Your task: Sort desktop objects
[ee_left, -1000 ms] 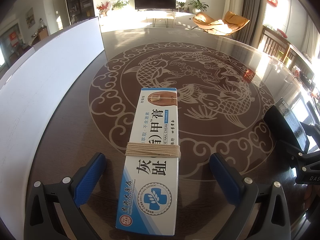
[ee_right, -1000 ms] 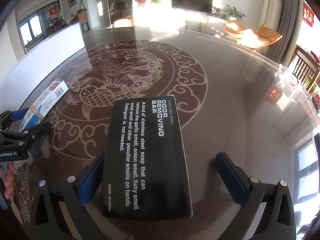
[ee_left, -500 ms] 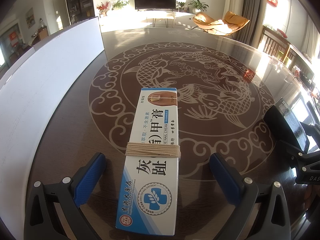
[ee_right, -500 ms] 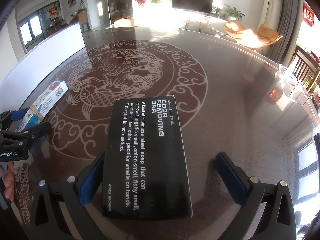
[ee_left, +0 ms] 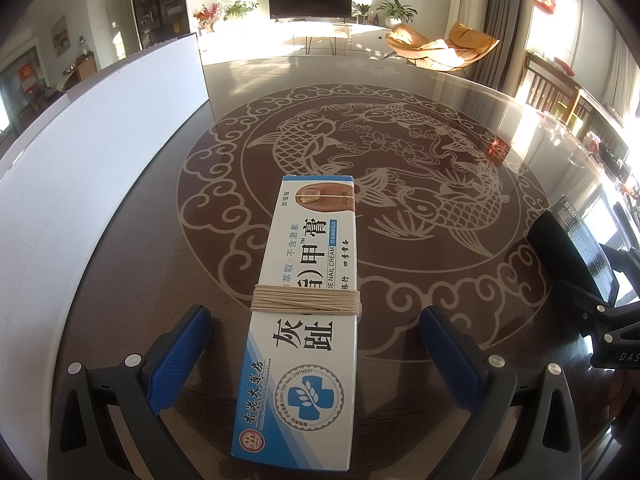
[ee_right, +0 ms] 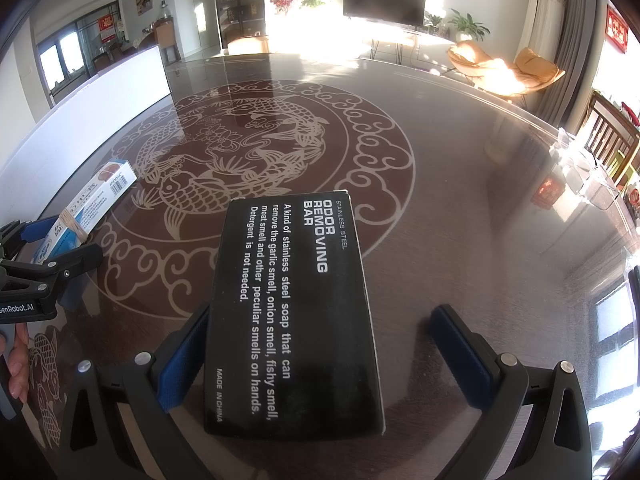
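Cream box (ee_left: 304, 308), centre frame: lengthwise between spread left gripper (ee_left: 314, 344), set for side pinch. Black box (ee_right: 292, 316): likewise between spread right gripper (ee_right: 322, 354), unclamped.

Glossy, mirror-smooth table (ee_left: 460, 92) carries a matt black carton (ee_right: 292, 312) and a string-bound printed cardboard box (ee_left: 308, 300).

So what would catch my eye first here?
Probably the koi-fish pattern across the dark round table. Then two boxes lying on it: a blue-and-white nail cream box bound with twine between the open left gripper fingers, and a black odor removing bar box between the open right gripper fingers.
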Motion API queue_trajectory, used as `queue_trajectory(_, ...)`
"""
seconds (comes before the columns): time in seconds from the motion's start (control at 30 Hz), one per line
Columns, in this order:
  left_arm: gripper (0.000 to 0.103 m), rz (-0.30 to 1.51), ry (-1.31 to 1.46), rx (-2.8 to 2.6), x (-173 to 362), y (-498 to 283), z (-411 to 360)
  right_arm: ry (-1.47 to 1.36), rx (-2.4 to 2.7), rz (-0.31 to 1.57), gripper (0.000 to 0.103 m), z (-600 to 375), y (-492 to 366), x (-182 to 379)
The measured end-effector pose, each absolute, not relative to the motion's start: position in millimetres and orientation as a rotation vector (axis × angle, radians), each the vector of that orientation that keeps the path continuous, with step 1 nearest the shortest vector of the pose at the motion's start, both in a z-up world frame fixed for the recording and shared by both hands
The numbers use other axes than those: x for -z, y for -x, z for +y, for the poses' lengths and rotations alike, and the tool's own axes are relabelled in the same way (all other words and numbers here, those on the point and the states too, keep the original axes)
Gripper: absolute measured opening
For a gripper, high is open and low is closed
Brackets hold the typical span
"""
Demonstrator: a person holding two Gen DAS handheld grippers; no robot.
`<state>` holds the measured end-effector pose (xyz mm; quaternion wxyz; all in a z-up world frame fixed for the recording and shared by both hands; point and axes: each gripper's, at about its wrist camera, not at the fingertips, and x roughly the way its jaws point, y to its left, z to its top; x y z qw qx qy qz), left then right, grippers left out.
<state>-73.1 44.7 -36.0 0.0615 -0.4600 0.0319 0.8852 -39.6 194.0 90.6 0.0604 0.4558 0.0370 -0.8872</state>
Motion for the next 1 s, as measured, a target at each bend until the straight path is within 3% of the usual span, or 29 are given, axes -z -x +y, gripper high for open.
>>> queue_trajectory(0.4, 0.103, 0.094, 1.392, -2.677, 36.2, 71.1, 43.6, -1.379, 2.685, 0.112, 0.103, 194.5, 40.0, -90.5)
queue_trajectory(0.67, 0.103, 0.199, 1.354, -2.542, 34.8, 40.7, 30.5, -1.379, 2.685, 0.111, 0.103, 194.2, 39.8, -90.6)
queue_trajectory(1.0, 0.103, 0.210, 1.424, -2.530, 32.4, 70.9, 48.9, -1.379, 2.684, 0.109, 0.103, 195.7, 39.7, -90.2)
